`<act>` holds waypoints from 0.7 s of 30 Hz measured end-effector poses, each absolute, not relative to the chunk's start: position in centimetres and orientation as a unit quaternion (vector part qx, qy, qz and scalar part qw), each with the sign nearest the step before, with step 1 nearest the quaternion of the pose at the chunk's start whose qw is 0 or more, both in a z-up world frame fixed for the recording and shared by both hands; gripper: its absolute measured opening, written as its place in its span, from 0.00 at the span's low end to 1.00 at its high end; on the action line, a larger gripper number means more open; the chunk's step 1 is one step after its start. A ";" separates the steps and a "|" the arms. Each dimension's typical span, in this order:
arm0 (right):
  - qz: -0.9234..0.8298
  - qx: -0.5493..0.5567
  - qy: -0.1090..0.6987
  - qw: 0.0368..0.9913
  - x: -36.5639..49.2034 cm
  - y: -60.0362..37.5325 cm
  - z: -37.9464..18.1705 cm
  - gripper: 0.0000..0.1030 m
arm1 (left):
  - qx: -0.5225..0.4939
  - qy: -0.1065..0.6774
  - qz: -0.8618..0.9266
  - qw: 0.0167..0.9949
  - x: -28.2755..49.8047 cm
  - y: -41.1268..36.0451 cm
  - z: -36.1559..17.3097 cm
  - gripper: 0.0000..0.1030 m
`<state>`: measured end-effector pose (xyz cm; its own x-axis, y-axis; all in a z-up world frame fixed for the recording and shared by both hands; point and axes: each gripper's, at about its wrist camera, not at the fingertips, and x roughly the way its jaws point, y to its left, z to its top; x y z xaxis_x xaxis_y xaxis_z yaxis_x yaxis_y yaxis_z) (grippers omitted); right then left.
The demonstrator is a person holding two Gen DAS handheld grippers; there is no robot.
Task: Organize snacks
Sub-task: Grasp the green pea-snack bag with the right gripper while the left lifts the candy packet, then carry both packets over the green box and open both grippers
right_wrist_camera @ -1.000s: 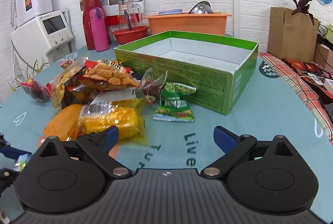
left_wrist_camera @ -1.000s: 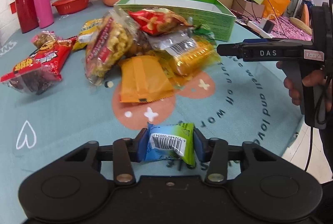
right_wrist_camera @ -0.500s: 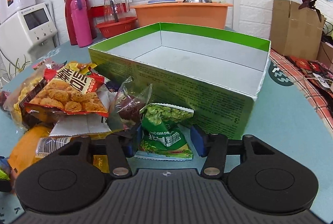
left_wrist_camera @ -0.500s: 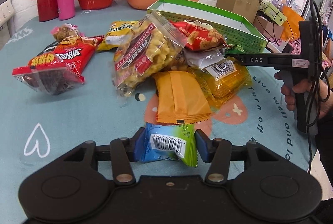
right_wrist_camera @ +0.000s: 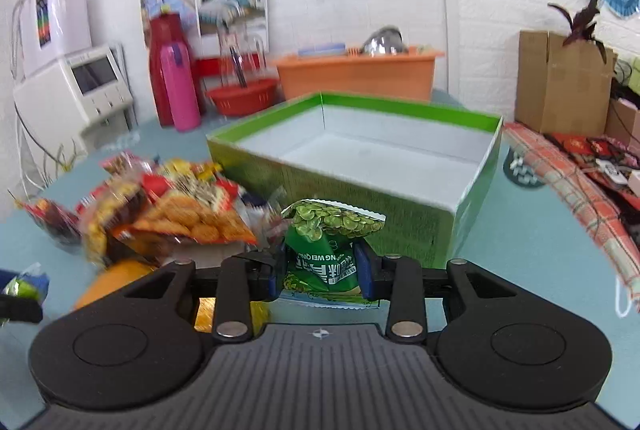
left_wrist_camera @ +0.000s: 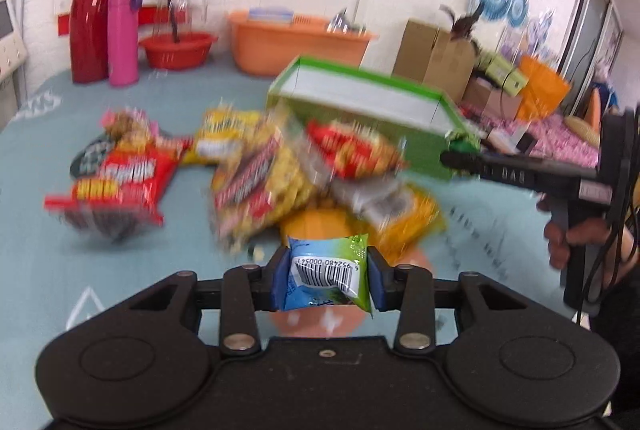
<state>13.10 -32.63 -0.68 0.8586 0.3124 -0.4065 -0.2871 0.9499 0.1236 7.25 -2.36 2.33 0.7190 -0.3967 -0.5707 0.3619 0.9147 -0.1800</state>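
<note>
My left gripper (left_wrist_camera: 327, 280) is shut on a small blue-and-green snack packet (left_wrist_camera: 326, 276) with a barcode, held above the table. My right gripper (right_wrist_camera: 320, 272) is shut on a green pea snack bag (right_wrist_camera: 326, 242), lifted just in front of the open green box (right_wrist_camera: 360, 158). The box also shows in the left wrist view (left_wrist_camera: 360, 102), where my right gripper reaches in from the right with the green bag at its tip (left_wrist_camera: 460, 146). A pile of snack bags (left_wrist_camera: 280, 182) lies on the teal tablecloth, left of the box (right_wrist_camera: 168, 214).
A red snack bag (left_wrist_camera: 116, 186) lies apart at the left. A red jug (left_wrist_camera: 90, 18), pink flask (left_wrist_camera: 122, 36), red bowl (left_wrist_camera: 178, 50) and orange tub (left_wrist_camera: 296, 42) stand at the back. Cardboard boxes (right_wrist_camera: 560, 82) stand at the right.
My right gripper moved forward, closed on the green pea bag and lifted it off the table. My left gripper rose and tilted up with its blue-and-green packet still held.
</note>
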 end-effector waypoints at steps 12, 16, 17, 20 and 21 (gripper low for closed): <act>0.126 -0.005 0.152 0.980 15.7 -33.0 3.0 0.59 | -0.037 0.233 -0.218 0.947 17.4 -8.8 7.8 0.47; 0.105 0.002 0.163 0.981 17.9 -34.1 2.5 0.59 | -0.056 0.254 -0.218 0.940 22.1 -10.8 6.9 0.47; 0.101 0.003 0.166 0.981 18.3 -34.3 2.3 0.59 | -0.060 0.263 -0.218 0.938 23.1 -11.3 6.5 0.47; 0.097 0.008 0.179 0.979 19.8 -34.8 1.6 0.59 | -0.061 0.283 -0.215 0.933 25.8 -13.0 5.2 0.47; 0.098 0.010 0.184 0.978 20.3 -34.9 1.3 0.59 | -0.061 0.288 -0.216 0.931 26.5 -13.4 4.9 0.47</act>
